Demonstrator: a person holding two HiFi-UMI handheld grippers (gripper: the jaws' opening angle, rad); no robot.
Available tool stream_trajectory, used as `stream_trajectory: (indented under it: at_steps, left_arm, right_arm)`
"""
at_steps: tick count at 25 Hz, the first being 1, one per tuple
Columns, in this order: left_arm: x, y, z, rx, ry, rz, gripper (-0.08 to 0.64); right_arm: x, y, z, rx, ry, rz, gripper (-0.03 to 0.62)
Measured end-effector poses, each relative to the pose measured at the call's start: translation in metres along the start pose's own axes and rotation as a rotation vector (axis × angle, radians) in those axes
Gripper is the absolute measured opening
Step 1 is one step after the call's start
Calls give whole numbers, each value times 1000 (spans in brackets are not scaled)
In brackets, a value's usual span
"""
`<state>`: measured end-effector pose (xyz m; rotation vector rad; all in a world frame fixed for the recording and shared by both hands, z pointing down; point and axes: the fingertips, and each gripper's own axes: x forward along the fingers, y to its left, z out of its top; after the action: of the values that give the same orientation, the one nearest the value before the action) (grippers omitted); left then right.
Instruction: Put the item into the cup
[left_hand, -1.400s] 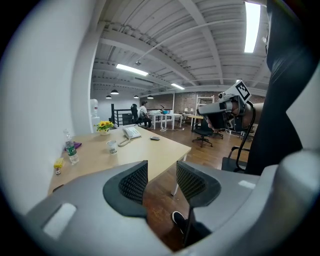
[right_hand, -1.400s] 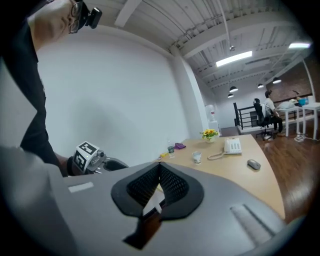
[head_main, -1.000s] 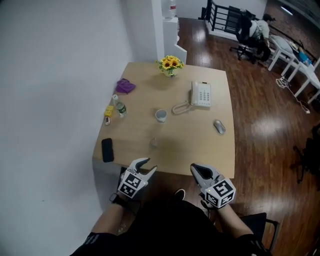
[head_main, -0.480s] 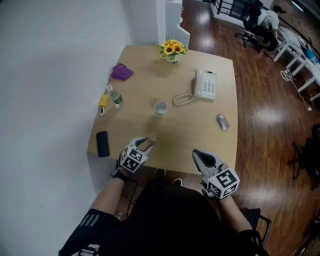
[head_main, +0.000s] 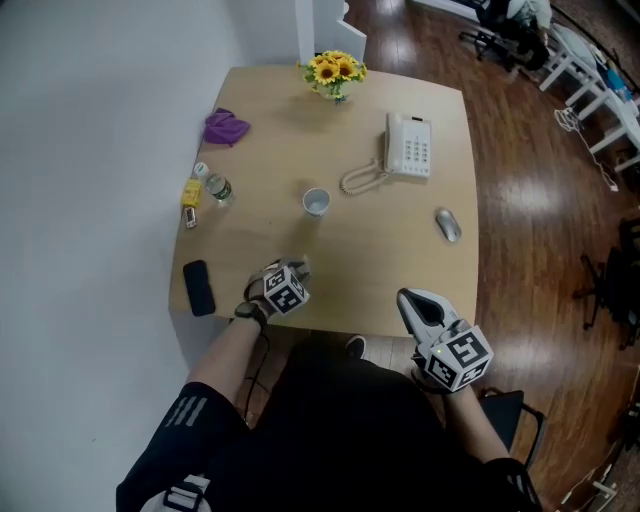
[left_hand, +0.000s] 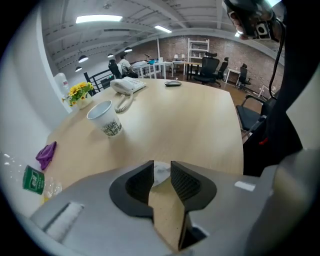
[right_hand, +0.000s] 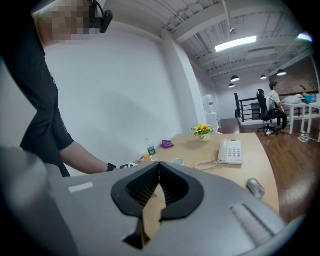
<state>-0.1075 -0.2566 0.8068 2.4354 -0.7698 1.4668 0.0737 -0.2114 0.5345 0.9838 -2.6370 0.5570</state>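
The left hand-held gripper (left_hand: 162, 164), jaws ribbed and black, is closing around a small, pale, roundish crumpled lump (left_hand: 160, 174) on the smooth wooden tabletop (left_hand: 190, 115). The right hand-held gripper (right_hand: 159, 166) is pinched together, empty.

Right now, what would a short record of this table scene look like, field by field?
Surface: light wooden table
Left tool: low over the table's near edge, jaws closing, small whitish item between them
Right tool: off the near edge, jaws together, nothing in them
Cup: white paper cup, upright, mid-table, beyond the left tool
Other things: corded phone, computer mouse, sunflowers, water bottle, purple cloth, black smartphone
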Motion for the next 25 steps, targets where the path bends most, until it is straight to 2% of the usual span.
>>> stream_trajectory:
  at_steps: [4,5,9,13,16,20,25]
  left_arm:
    - [14,0,-5,-1,23,-22,-5]
    - [11,2,-1,-6,11,-21,-5]
    - [-21,29,36,-37,-113,43,-5]
    - [-57,83,88,-64,-244,133,-5]
    - [-72,125,120,-57,-292,182,-5]
    - [-61,155,138,-27,-266,186,-5]
    - [-24,160,129,11,-182,136,-5]
  right_arm:
    - [-4,-10,0,40,4,-45,8]
    - [-6,-12,1,44,2,-54,8]
    - [-9,-22,5,52,-3,-82,8]
    - [-10,-28,10,47,-21,-99,8]
    - [-8,-27,14,48,-27,-103,8]
    - [-8,-29,17,54,-29,-122,8]
    - [-16,-39,9,80,-23,-177,8]
